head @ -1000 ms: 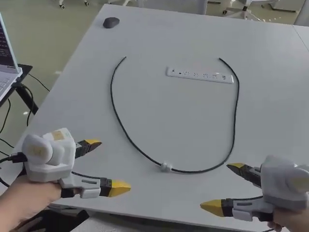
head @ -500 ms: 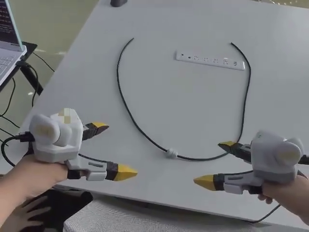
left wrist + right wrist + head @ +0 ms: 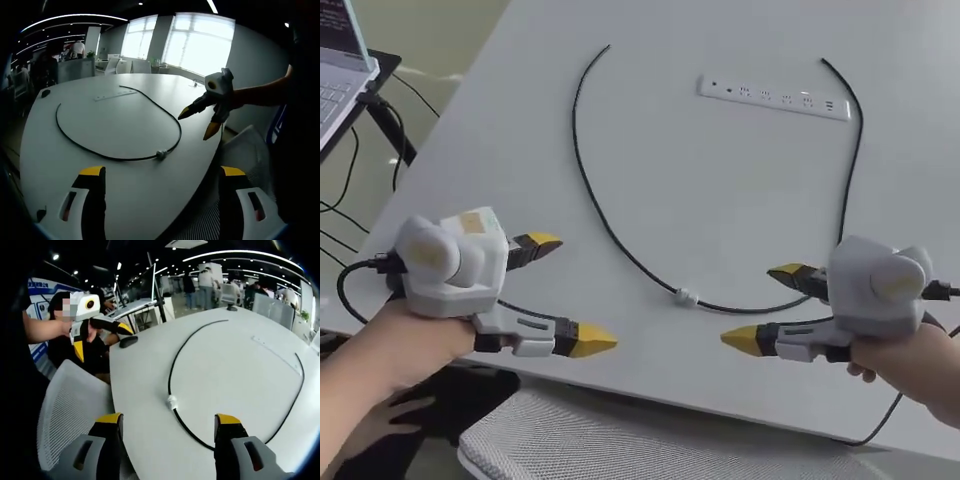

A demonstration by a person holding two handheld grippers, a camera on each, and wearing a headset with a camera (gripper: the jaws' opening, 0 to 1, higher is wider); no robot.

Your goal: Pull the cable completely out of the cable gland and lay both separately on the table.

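Head view, left claw (image 3: 582,291) and right claw (image 3: 750,304) wide, empty, right now nearer cable gland (image 3: 686,297) on cable (image 3: 590,190)

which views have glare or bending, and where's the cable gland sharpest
Head view: even soft light, little distortion, cable gland small but sharp. Left gripper view: windows blown out, fisheye bows the table. Right gripper view: dim room, ceiling lights streak, cable gland clearest.
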